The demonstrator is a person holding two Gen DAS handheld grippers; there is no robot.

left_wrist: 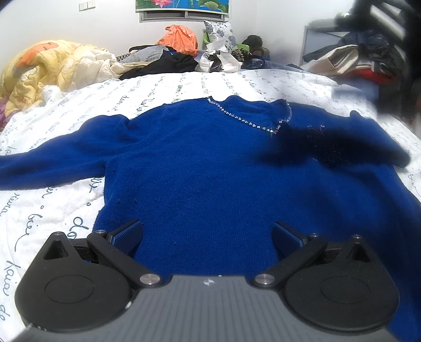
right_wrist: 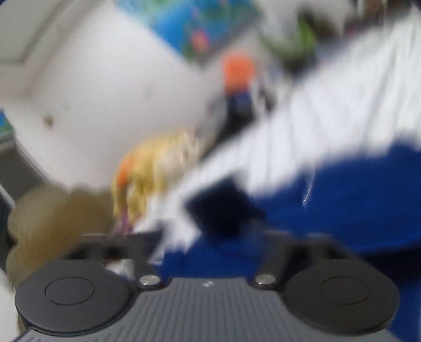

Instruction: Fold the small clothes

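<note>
while the blue sweater (left_wrist: 200, 168) lies flat on the bed (left_wrist: 168, 86), both jaws gape empty; next, grasp the nine-o'clock sleeve.

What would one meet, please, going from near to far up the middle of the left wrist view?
Left gripper with open jaws → blue sweater → its rhinestone neckline → white bedspread with script print → pile of clothes → orange plastic bag → white wall.
</note>
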